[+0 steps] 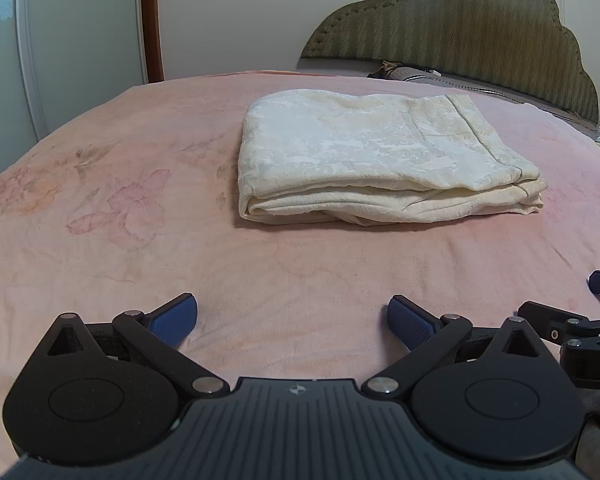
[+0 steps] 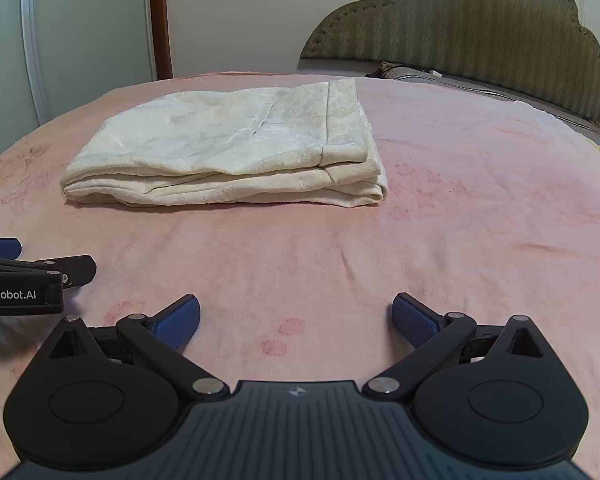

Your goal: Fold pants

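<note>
Pants (image 1: 376, 152) – cream, patterned, folded in layers, on pink bedspread (image 1: 140, 240)

Soft dim daylight, fisheye-warped edges

I note a pink floral bedspread (image 1: 140, 240) covering the whole bed surface before me. At two o'clock stands an olive padded headboard (image 1: 480, 32) with a scalloped top, pillows (image 1: 420, 74) lying along its base. At ten o'clock I see a white wardrobe door (image 1: 72, 20) bearing flower decals, beside a brown wooden door frame (image 1: 151, 20).
</note>
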Available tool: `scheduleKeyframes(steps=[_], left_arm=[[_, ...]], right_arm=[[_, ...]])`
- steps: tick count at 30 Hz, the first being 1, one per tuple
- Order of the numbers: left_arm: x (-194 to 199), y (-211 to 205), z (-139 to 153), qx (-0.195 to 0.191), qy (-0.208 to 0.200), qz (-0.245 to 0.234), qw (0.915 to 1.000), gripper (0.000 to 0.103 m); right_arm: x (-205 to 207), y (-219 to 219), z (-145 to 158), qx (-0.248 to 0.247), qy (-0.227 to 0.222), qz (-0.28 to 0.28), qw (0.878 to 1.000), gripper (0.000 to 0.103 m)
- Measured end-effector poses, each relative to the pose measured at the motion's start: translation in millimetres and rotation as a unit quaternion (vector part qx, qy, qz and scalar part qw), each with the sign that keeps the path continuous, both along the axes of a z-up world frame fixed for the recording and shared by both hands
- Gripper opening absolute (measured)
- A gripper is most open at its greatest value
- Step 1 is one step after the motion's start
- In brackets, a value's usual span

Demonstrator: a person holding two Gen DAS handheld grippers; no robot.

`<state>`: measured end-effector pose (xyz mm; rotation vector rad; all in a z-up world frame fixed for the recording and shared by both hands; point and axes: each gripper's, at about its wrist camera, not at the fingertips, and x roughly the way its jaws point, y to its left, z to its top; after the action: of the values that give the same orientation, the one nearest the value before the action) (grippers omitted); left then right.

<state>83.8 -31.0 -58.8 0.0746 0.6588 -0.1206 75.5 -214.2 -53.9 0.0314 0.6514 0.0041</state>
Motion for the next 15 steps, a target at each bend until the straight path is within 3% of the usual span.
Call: scheduleKeyframes(steps=[15], left_arm=[[-0.7,0.4,-0.5,-0.003,-0.002,-0.002,1.0000,0.103]], right_arm=[[-0.7,-4.0,-0.5,0.006,-0.003,-0.019,1.000,0.103]])
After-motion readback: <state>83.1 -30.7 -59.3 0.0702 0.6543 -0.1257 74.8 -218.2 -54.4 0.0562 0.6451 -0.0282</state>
